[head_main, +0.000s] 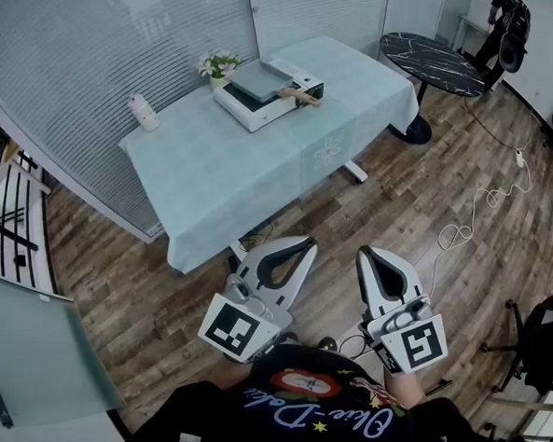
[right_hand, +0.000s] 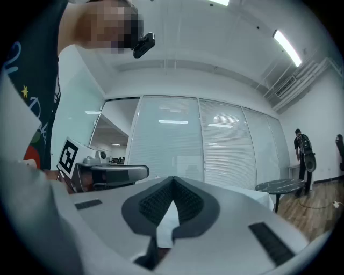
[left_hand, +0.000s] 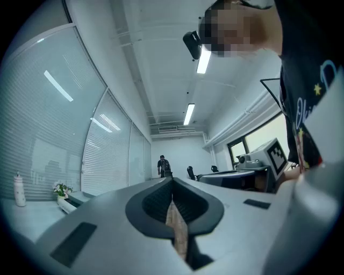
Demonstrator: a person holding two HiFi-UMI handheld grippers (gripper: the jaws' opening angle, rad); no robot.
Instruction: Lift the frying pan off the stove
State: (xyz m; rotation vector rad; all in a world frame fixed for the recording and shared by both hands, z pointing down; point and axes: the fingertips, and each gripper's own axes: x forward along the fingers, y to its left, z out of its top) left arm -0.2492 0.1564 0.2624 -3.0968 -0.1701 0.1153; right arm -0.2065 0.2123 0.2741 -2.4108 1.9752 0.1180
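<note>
A square grey frying pan (head_main: 262,79) with a wooden handle (head_main: 301,95) sits on a white portable stove (head_main: 267,102) at the far side of a table covered in pale blue cloth (head_main: 227,172). Both grippers are held low, close to the person's body and well short of the table. My left gripper (head_main: 304,245) is shut with nothing in it, its jaws pressed together (left_hand: 172,181). My right gripper (head_main: 365,255) is likewise shut and empty (right_hand: 172,180). Each gripper shows in the other's view, pointing level towards the room.
A white bottle (head_main: 144,111) and a small pot of flowers (head_main: 217,66) stand on the table near the stove. A round black table (head_main: 433,62) is at the right, with a person (head_main: 508,24) beyond it. A white cable (head_main: 481,203) lies on the wooden floor. Glass walls with blinds close off the left.
</note>
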